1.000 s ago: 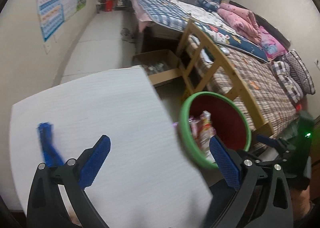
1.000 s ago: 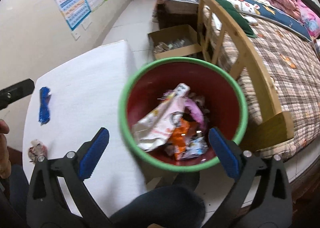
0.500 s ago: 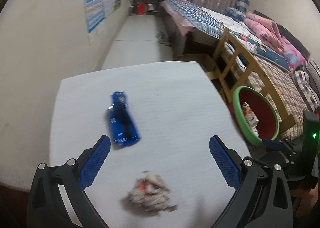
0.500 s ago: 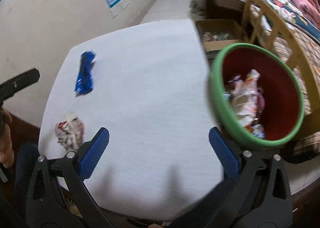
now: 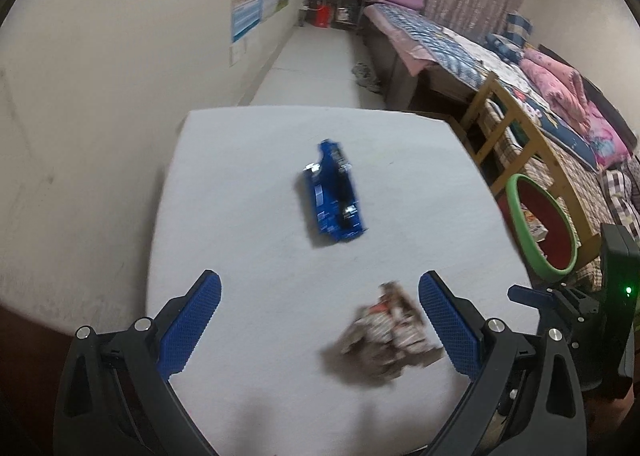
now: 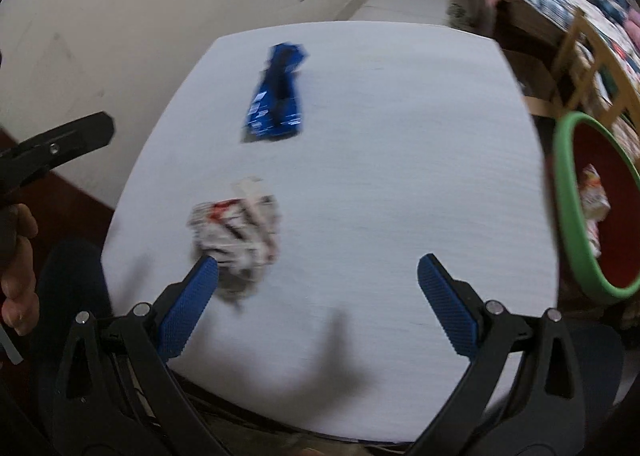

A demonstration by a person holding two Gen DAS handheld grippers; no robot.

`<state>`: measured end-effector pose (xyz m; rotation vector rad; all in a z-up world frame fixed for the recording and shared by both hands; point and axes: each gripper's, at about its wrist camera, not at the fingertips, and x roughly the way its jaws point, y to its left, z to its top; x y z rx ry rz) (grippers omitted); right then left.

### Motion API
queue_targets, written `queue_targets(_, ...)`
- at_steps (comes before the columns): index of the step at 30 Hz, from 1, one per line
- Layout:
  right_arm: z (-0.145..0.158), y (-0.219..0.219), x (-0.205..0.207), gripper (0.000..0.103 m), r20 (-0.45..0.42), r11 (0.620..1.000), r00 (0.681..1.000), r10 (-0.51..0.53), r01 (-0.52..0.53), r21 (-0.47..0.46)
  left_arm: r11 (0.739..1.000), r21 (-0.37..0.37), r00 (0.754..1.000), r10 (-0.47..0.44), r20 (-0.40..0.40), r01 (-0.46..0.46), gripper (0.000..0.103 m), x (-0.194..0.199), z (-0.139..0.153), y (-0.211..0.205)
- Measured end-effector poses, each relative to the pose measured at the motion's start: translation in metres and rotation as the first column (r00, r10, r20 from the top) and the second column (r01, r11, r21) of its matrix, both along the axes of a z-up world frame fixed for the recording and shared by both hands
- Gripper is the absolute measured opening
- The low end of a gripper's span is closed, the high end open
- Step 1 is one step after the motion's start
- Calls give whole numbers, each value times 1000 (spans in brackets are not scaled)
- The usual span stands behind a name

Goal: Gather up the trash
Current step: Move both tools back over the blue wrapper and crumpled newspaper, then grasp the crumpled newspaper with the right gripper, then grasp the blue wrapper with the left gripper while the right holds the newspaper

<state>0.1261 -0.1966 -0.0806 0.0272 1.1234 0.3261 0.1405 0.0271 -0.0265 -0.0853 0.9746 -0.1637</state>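
Observation:
A blue wrapper point(image 5: 335, 193) lies mid-table on the white table point(image 5: 248, 216); it also shows in the right wrist view point(image 6: 276, 96). A crumpled white-and-red wrapper point(image 5: 386, 332) lies near the front, just inside my left gripper's right finger; in the right wrist view point(image 6: 240, 228) it lies by the right gripper's left finger. My left gripper point(image 5: 320, 320) is open and empty above the table. My right gripper point(image 6: 318, 304) is open and empty. A red bin with a green rim point(image 5: 540, 228) point(image 6: 588, 208) holding trash stands right of the table.
A wall point(image 5: 100, 96) runs close along the table's left side. A wooden bed frame point(image 5: 516, 128) and bed stand behind the bin. The other gripper shows at the right edge of the left wrist view point(image 5: 568, 304) and at the left edge of the right wrist view point(image 6: 52, 148).
Both views have swung left from the bin to the table. The blue and crumpled wrappers now sit in front of both open grippers, and the bin is at the right edge.

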Motion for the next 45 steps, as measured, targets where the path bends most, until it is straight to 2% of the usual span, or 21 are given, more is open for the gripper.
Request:
queue_targets(9,-16,63,11,98,-16,994,994,111,-112,-20,995,-10,995,96,-26,-96,95,-15,-13,51)
queue_targets(20,-47,91,25,98,-54,982,988,147,-153,-115,994,-22,993,103,-55,-105,95,-16,-27,57)
queue_targets(22,-50,93,25,91,-61,979,987,149,-156,-128,994,-24,992,107,-60,-108,95,-14,-29,58)
queue_targets(24,-54,94,26,71,-74,977,986,150,-159,-142,993,-26,992,109,-63,-111,95,-13,-31,58)
queue_targets(30,-55,83,26,55,-90,983,986,142,-151,-108,995,-20,992,98,-81,-100,95,-9,-37,55)
queue_targets(36,-40,68,26,52,-70,990,992,108,-113,-79,997,-15,993,78,-87,-80,95,-7,-38,43)
queue_targets(45,-9,13,35,52,-5,998,1000,12,-12,-60,1000,-6,995,26,-97,-26,95,3,-38,12)
